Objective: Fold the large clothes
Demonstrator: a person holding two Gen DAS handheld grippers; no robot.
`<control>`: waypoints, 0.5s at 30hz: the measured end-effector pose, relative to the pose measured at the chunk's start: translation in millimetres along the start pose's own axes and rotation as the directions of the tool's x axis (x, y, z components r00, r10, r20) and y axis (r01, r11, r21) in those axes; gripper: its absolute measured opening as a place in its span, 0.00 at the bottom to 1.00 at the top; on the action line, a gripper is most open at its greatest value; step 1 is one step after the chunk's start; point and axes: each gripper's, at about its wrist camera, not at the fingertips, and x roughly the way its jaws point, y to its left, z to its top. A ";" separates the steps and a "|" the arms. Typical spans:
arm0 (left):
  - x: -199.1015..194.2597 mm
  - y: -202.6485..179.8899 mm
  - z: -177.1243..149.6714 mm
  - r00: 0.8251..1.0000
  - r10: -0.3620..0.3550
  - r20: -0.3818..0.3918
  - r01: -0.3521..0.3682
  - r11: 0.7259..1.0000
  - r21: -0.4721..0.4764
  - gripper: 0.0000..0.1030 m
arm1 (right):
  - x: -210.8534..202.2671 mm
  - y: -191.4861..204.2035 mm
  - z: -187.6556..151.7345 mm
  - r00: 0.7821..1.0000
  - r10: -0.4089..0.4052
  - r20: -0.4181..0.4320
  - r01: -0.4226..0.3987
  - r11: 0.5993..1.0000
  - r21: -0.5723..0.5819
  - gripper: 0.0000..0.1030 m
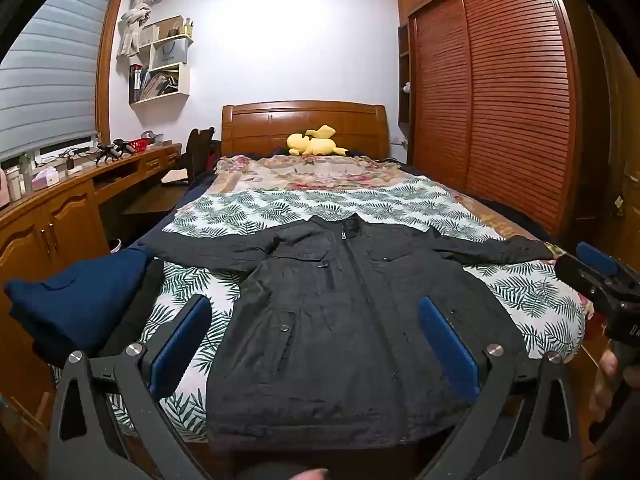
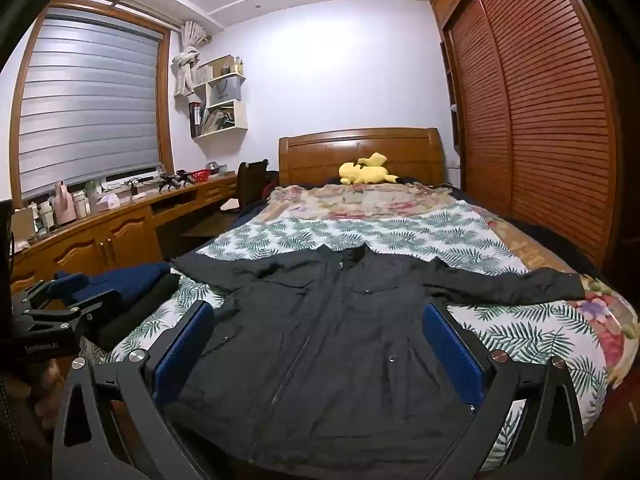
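Note:
A large black jacket (image 1: pixel 340 320) lies flat and face up on the bed, zipped, collar away from me, both sleeves spread out sideways; it also shows in the right wrist view (image 2: pixel 332 336). My left gripper (image 1: pixel 316 344) is open and empty, held above the jacket's lower hem. My right gripper (image 2: pixel 320 348) is open and empty too, above the lower hem a little to the right. The right gripper shows in the left wrist view (image 1: pixel 600 276) beyond the right sleeve. The left gripper shows in the right wrist view (image 2: pixel 68 300) at the bed's left edge.
A leaf-print sheet (image 1: pixel 280 208) covers the bed. Folded dark blue clothes (image 1: pixel 76 300) and a black folded piece (image 2: pixel 140 308) lie at the bed's left edge. A yellow plush toy (image 1: pixel 314 142) sits by the headboard. A wooden desk (image 1: pixel 60 208) stands left, a louvred wardrobe (image 1: pixel 512 100) right.

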 end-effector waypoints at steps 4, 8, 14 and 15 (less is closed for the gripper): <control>-0.7 -2.3 -0.9 1.000 0.007 0.008 -0.007 1.000 0.010 1.00 | -1.3 0.3 0.8 1.000 -0.001 -0.003 0.001 1.000 0.001 1.00; -3.8 4.4 2.0 1.000 -0.001 0.004 0.001 1.000 -0.023 1.00 | -0.2 1.3 -1.1 1.000 -0.001 -0.003 0.001 1.000 0.009 1.00; -8.7 2.0 5.7 1.000 0.010 0.012 -0.010 1.000 -0.009 1.00 | -0.7 0.6 -0.3 1.000 0.004 -0.006 -0.004 1.000 0.009 1.00; -8.3 0.9 4.8 1.000 0.013 0.014 -0.013 1.000 -0.007 1.00 | -0.5 0.8 -0.3 1.000 0.003 -0.006 -0.003 1.000 0.009 1.00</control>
